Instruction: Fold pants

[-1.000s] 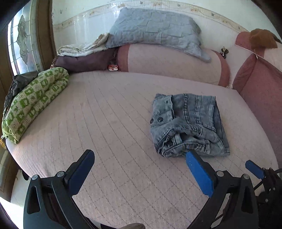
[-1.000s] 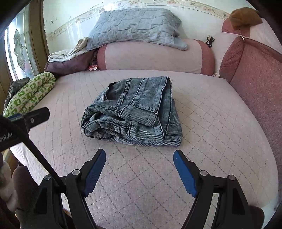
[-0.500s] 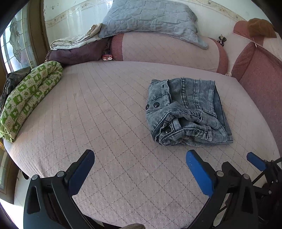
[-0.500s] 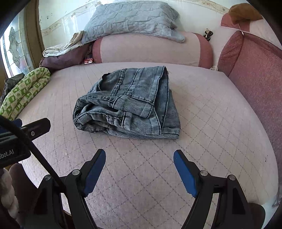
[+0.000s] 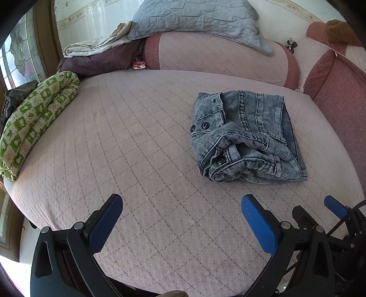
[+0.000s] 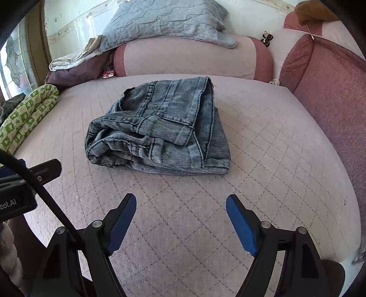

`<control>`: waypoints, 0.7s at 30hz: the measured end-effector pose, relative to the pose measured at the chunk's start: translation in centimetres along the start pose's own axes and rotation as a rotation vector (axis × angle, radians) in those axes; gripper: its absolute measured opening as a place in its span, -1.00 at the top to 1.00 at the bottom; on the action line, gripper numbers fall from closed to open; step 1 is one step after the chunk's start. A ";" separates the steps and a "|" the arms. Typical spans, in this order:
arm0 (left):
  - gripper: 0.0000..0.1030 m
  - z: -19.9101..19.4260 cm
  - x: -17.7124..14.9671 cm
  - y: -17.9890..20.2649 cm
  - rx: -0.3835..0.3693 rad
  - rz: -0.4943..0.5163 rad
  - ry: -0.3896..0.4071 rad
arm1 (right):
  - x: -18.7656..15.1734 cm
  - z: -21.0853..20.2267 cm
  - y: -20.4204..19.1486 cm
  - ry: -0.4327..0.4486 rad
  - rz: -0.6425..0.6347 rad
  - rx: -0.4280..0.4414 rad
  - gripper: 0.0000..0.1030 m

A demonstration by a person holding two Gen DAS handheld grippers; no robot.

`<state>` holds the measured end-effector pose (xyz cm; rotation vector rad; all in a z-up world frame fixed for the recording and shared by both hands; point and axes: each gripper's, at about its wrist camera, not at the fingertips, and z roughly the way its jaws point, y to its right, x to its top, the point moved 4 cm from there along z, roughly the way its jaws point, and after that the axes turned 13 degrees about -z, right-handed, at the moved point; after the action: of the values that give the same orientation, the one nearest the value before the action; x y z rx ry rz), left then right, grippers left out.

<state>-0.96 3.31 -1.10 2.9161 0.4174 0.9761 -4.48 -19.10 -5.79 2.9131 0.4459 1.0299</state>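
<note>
While nothing is gripped, the left gripper [image 5: 181, 217] is seen at the bottom of its frame with its blue pads spread wide apart over bare quilted cover, and the right gripper [image 6: 180, 219] is likewise held agape and empty at the bottom of its own frame. A single pair of denim pants [image 6: 160, 130] is found just above the right gripper, in the centre of that view; in the left view the pants [image 5: 244, 137] lie right of centre. They are gathered into a compact, layered bundle resting on the pink bed [image 5: 137, 137], touched by neither tool. The folding is judged to be essentially finished; at most a little tidying of the bunched near edge may be left. One rolled green-patterned blanket [image 5: 34, 121] is counted at the left edge, one grey pillow [image 5: 194, 18] at the top, atop one pink bolster [image 5: 217, 57], and one pile of folded linens [image 5: 98, 54] at the upper left.
</note>
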 end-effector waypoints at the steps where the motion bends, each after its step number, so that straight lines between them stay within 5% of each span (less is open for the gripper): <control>1: -1.00 0.1 0.0 0.1 -0.002 0.004 0.000 | -0.1 0.2 0.2 -0.008 0.006 -0.006 -0.65; 21: -1.00 -0.2 -1.6 1.6 -0.018 0.043 -0.027 | -0.8 -0.3 0.8 -0.008 0.037 -0.025 -0.67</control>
<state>-1.93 1.35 -1.66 2.9299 0.3446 0.9390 -5.03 -20.15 -5.98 2.9130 0.3781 1.0195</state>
